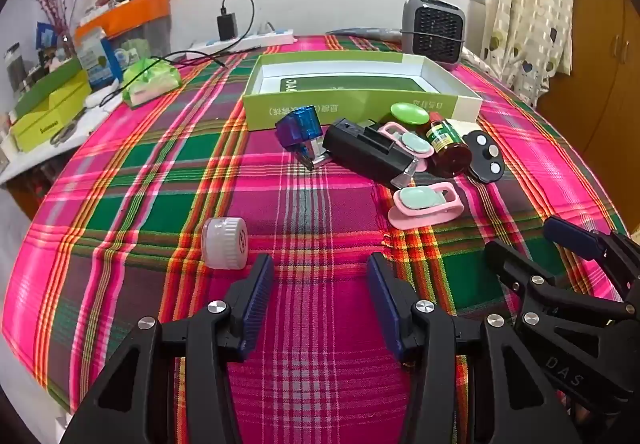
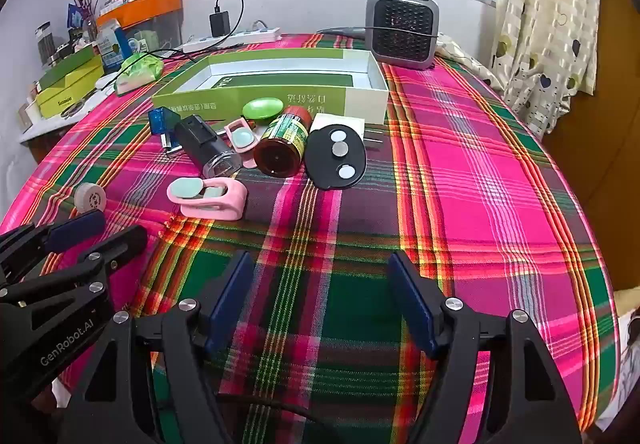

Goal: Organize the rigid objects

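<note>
An open green-and-white box (image 1: pixel 360 104) (image 2: pixel 264 98) stands at the far middle of the plaid table. In front of it lie a blue stapler (image 1: pixel 302 132) (image 2: pixel 162 122), a long black device (image 1: pixel 368 152) (image 2: pixel 206 148), a green oval case (image 1: pixel 409 113) (image 2: pixel 262 109), a brown bottle (image 1: pixel 448 148) (image 2: pixel 282 150), a black oval piece with silver discs (image 1: pixel 484 156) (image 2: pixel 336 156) and two pink clips (image 1: pixel 426 204) (image 2: pixel 208 198). A white cap (image 1: pixel 224 243) (image 2: pixel 90 197) lies apart, near left. My left gripper (image 1: pixel 320 276) and right gripper (image 2: pixel 320 276) hover open and empty over the near cloth.
A grey fan heater (image 1: pixel 434 30) (image 2: pixel 402 32) stands behind the box. A power strip with a charger (image 1: pixel 240 38) (image 2: pixel 228 34) lies at the back. A cluttered side shelf with boxes (image 1: pixel 52 100) runs along the left. A curtain (image 2: pixel 548 24) hangs at right.
</note>
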`<state>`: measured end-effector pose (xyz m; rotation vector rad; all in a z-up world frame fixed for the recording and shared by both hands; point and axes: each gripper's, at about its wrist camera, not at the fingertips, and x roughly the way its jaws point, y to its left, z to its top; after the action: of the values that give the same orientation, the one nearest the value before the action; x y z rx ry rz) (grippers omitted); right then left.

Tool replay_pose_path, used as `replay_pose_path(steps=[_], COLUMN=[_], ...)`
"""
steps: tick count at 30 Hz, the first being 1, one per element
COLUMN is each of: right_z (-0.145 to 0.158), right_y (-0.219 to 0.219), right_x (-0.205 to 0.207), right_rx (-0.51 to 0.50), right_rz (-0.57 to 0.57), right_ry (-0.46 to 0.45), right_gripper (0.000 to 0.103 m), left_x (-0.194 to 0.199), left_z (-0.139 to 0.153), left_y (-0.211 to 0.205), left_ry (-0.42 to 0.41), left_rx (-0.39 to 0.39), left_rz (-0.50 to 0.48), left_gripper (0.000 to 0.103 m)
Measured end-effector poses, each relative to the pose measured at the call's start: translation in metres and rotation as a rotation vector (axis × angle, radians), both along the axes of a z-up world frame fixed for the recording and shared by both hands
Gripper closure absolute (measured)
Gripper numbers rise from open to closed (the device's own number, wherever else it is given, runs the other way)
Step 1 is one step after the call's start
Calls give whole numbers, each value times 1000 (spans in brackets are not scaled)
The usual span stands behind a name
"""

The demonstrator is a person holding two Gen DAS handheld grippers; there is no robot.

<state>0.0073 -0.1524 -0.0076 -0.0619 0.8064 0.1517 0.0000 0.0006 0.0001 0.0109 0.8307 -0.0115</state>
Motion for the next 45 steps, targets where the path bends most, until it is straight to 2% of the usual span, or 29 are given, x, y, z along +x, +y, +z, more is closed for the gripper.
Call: replay_pose_path(steps=[45], right_z=[0], right_y=[0], right_x=[-1], right_rx=[0], right_rz=[0], right_ry=[-3], right_gripper=[33], left_x=[0], left_z=[0], left_y=[-1], left_ry=[-5], left_rx=[13], left_rz=[-3], left_gripper=[56])
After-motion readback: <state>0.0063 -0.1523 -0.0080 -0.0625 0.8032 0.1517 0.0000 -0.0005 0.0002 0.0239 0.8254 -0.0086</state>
